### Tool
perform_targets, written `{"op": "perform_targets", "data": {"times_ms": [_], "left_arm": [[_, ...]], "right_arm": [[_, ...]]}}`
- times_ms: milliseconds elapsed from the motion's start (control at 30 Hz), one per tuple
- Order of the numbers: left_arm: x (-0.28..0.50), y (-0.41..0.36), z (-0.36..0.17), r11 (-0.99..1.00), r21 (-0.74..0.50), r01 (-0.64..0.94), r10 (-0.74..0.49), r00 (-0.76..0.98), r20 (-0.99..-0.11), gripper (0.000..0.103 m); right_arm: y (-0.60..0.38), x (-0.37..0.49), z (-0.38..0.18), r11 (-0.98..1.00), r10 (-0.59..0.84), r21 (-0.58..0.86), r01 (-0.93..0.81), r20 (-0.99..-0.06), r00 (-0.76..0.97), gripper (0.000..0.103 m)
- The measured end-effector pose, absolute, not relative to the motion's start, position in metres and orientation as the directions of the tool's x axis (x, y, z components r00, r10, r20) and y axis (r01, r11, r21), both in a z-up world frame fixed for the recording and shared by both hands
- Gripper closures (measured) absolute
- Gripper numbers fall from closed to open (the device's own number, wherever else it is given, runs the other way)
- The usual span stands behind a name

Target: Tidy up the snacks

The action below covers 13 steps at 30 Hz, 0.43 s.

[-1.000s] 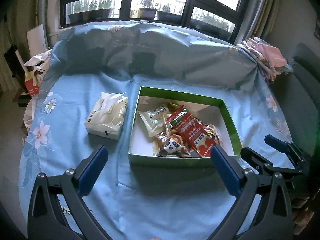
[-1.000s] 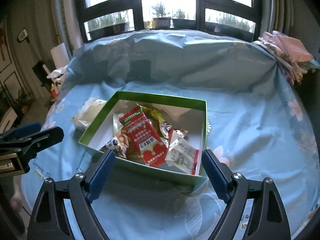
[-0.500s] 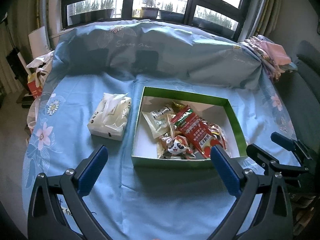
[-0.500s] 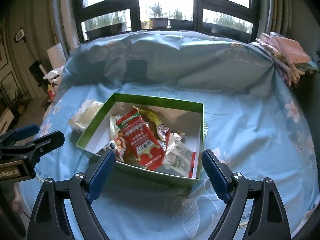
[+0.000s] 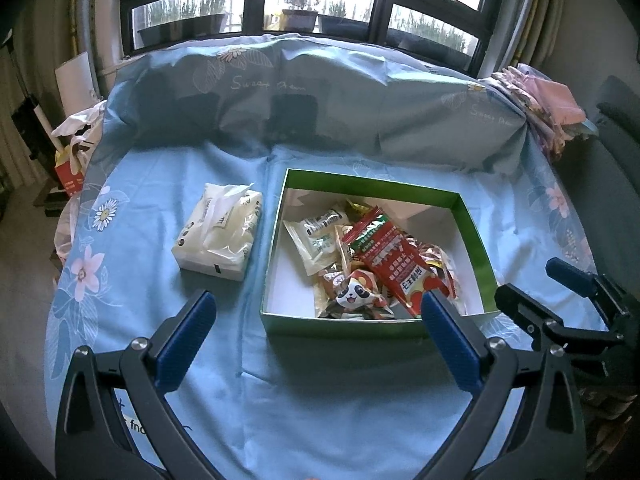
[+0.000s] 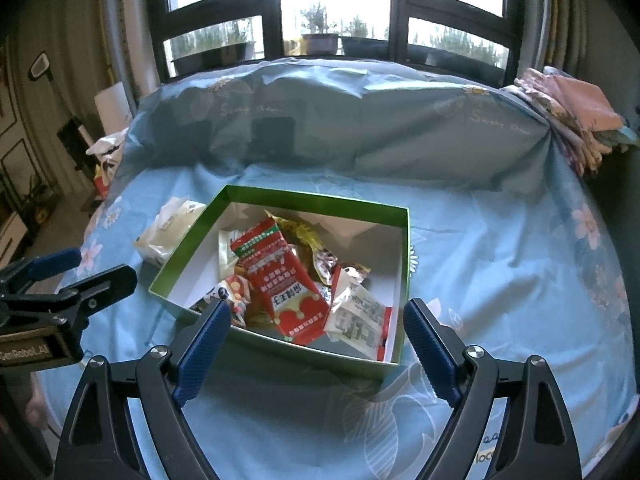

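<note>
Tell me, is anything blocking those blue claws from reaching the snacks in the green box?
Only the box's own near wall. The snacks lie loose in the open green box, which has no lid. The right gripper and left gripper both hang open before that wall, so their fingers would need to come in over it from above.

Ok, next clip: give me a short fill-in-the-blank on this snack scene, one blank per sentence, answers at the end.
1. The snack packets lie inside a box whose outer walls are coloured ____.
2. The tissue pack lies outside the box on the blue floral ____.
3. The left gripper and the right gripper both have their jaws ____, holding nothing.
4. The long red packet lies ____ the other snacks.

Missing words: green; sheet; open; on top of
</note>
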<state>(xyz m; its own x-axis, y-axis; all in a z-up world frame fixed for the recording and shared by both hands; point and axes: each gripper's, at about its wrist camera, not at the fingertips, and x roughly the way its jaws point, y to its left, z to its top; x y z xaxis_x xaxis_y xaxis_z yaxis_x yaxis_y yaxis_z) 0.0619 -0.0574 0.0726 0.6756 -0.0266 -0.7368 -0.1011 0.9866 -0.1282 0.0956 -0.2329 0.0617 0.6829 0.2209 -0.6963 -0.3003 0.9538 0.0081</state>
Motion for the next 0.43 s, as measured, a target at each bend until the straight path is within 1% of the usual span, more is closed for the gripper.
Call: {"op": "perform_targets", "data": {"times_ms": [433], "left_arm": [[0.0642, -0.0578, 0.0714, 0.986, -0.127, -0.104, -0.025, 0.672, -0.740, 0.000]], "right_arm": [[-0.2294, 0.0968, 0.0626, 0.952, 0.227, 0.010, -0.307, -0.696, 0.681, 0.015]]}}
